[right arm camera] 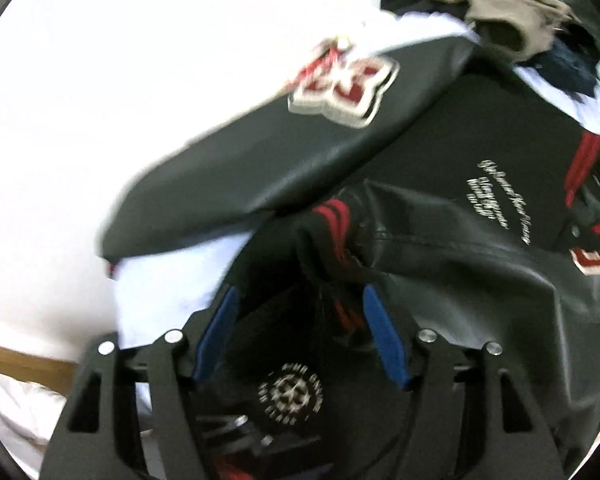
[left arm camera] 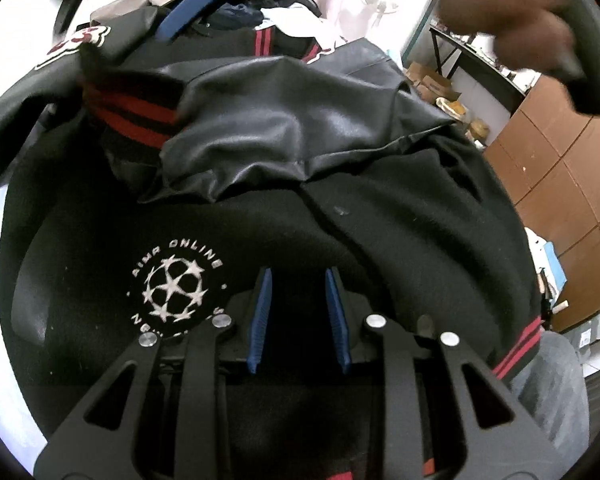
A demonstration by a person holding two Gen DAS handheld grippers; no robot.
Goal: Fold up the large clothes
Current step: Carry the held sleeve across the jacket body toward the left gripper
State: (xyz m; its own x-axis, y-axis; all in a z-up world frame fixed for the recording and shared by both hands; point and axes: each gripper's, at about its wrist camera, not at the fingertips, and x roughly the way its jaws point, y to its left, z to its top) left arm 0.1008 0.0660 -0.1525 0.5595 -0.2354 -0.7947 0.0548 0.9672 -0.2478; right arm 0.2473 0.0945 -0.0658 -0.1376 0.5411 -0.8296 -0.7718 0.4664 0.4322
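A black varsity jacket (left arm camera: 380, 216) lies spread on the white surface (right arm camera: 80, 120), one leather sleeve (left arm camera: 284, 120) folded across its body; the left gripper (left arm camera: 300, 316) hovers near, parted and empty; the right gripper (right arm camera: 300, 332), spread wide, holds nothing, apparently poised over the striped cuff (right arm camera: 332, 216) to tidy it.

White work surface (right arm camera: 100, 80) blown out under bright light. Brown panelled cabinets (left arm camera: 560, 184) stood along the right side, cardboard boxes (left arm camera: 432, 80) on the floor near a dark-framed table (left arm camera: 460, 46). Pale wall (left arm camera: 360, 4) behind.
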